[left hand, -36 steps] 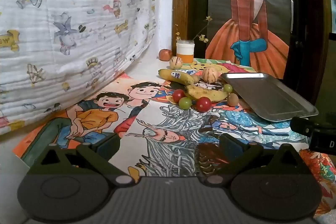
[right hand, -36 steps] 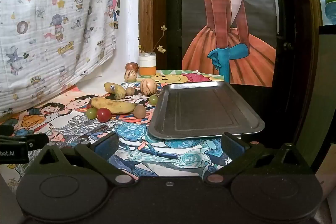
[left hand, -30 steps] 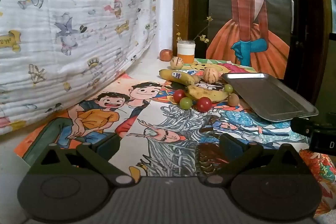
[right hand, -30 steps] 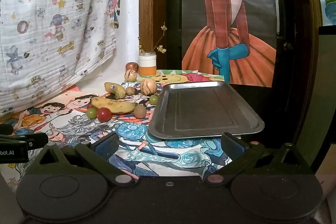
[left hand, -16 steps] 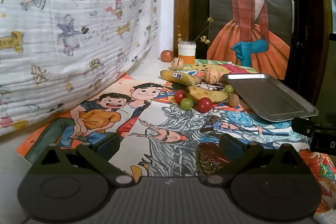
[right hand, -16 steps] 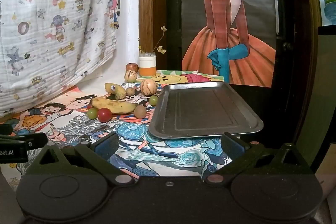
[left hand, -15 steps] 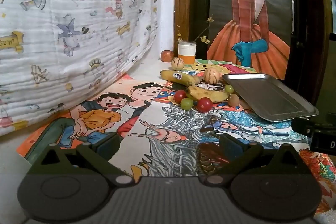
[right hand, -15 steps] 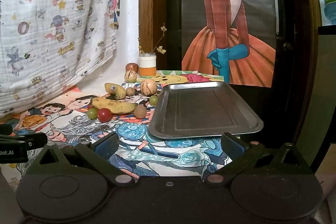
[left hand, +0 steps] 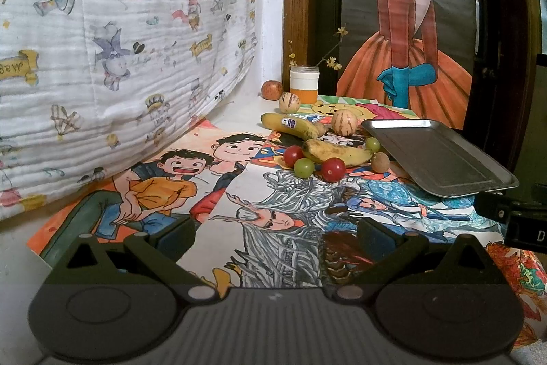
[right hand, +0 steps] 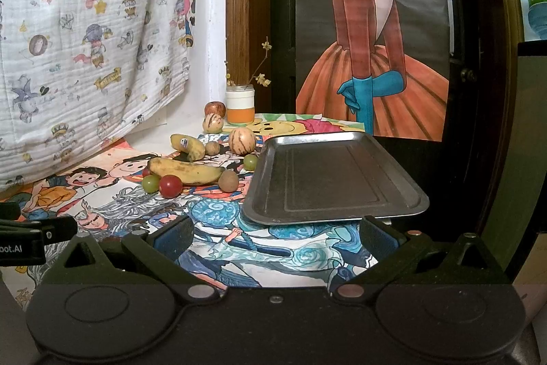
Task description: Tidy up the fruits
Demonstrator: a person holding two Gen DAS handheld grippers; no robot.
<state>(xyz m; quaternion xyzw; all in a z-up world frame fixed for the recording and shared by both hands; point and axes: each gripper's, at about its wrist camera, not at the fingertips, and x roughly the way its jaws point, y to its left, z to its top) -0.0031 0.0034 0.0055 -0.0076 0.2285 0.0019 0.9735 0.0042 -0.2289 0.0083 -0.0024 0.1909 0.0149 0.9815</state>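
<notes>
Almost nothing has moved since a second ago: both your grippers hang where they were, the left nudged a touch forward at most.

Left wrist view: your left gripper [left hand: 273, 233] is spread wide and empty above the cartoon-printed table cover [left hand: 177, 180]. The fruit lies ahead and slightly right, well apart from the fingers. The speckled near banana [left hand: 336, 153] lies crosswise, long axis left to right; a smooth red tomato [left hand: 333, 169] and a green grape [left hand: 304, 167] sit just before it. The dull metal tray [left hand: 441, 156] lies empty to the right.

Right wrist view: your right gripper [right hand: 275, 233] is likewise spread and empty, its fingers just short of the tray's [right hand: 336, 180] near rim. The fruit cluster lies ahead and left: a far banana [right hand: 188, 144] with a sticker, a striped round melon [right hand: 242, 141], a brown kiwi [right hand: 228, 180] nearest the tray. The left gripper likely has the straighter line to the fruit.
</notes>
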